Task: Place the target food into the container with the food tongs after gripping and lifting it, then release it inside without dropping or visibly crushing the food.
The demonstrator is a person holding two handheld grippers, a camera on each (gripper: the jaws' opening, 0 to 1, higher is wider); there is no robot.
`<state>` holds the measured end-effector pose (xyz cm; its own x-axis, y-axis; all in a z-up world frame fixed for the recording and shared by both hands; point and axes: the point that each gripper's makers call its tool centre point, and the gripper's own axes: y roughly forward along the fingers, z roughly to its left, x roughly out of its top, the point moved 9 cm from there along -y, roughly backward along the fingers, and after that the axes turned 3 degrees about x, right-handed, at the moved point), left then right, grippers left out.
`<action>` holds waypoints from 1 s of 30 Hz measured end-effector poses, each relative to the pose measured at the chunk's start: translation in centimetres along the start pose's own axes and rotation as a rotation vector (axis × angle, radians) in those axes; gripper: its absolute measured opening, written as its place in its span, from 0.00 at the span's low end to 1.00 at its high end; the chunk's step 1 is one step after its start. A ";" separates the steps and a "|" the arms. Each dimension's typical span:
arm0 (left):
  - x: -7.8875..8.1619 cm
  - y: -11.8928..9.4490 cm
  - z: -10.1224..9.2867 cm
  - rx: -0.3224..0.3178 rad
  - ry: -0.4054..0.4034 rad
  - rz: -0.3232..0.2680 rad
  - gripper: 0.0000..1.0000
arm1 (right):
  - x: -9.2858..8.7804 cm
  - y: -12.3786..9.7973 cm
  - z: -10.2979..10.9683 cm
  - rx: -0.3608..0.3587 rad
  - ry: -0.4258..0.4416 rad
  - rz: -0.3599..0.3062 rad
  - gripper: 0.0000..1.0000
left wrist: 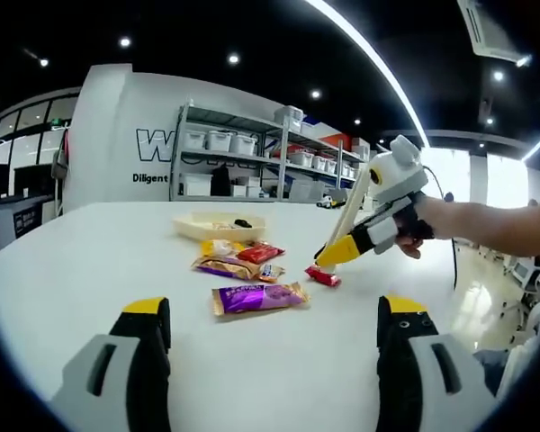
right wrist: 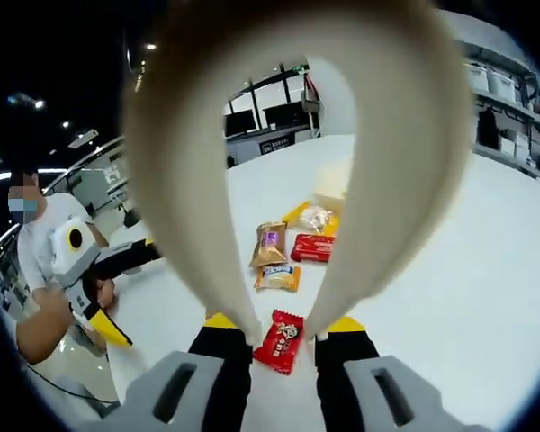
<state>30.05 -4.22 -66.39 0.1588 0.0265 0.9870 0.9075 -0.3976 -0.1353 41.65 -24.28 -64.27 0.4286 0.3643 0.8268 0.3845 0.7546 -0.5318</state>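
Note:
A small red snack packet [right wrist: 282, 340] lies on the white table [right wrist: 486, 270], right between the two tips of the cream food tongs [right wrist: 198, 180]. My right gripper [right wrist: 283, 328] is shut on the tongs' two arms. In the left gripper view the right gripper [left wrist: 337, 252] comes in from the right with the tongs [left wrist: 352, 209], tips down at the red packet [left wrist: 322, 275]. The cream tray container [left wrist: 218, 227] sits farther back. My left gripper [left wrist: 274, 308] stands open low over the near table, holding nothing.
Other packets lie between tray and tongs: a purple one [left wrist: 256, 297], a gold and purple one [left wrist: 225, 266], a red one [left wrist: 259, 253] and a yellow one [left wrist: 218, 246]. Shelves with bins [left wrist: 243, 153] stand behind the table. A person [right wrist: 45, 243] stands at the table's edge.

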 end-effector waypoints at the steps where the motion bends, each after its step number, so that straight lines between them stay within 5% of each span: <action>1: 0.0 0.0 0.0 -0.001 -0.001 0.001 0.94 | -0.1 0.3 0.1 0.001 0.013 0.011 0.22; 14: 0.0 0.0 0.0 0.000 0.003 0.002 0.94 | -0.3 0.8 0.0 -0.031 -0.015 0.032 0.14; 18: -0.1 0.0 0.0 0.004 0.007 0.003 0.94 | -0.5 0.7 -0.3 -0.063 0.002 -0.018 0.12; 22: 0.0 0.0 0.1 0.007 0.001 -0.002 0.94 | -0.5 0.5 -0.5 -0.012 0.101 -0.037 0.12; 26: 0.0 -0.1 0.2 0.013 -0.004 -0.010 0.94 | 0.3 -0.2 -1.0 -0.008 0.117 -0.054 0.13; 30: 0.1 -0.1 0.3 0.016 -0.011 -0.012 0.94 | 3.2 -1.5 -1.2 0.032 0.168 -0.130 0.13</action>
<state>30.09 -3.96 -66.35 0.1525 0.0416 0.9874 0.9156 -0.3821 -0.1253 43.37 -24.91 -61.07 0.5088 0.1685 0.8442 0.4200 0.8074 -0.4143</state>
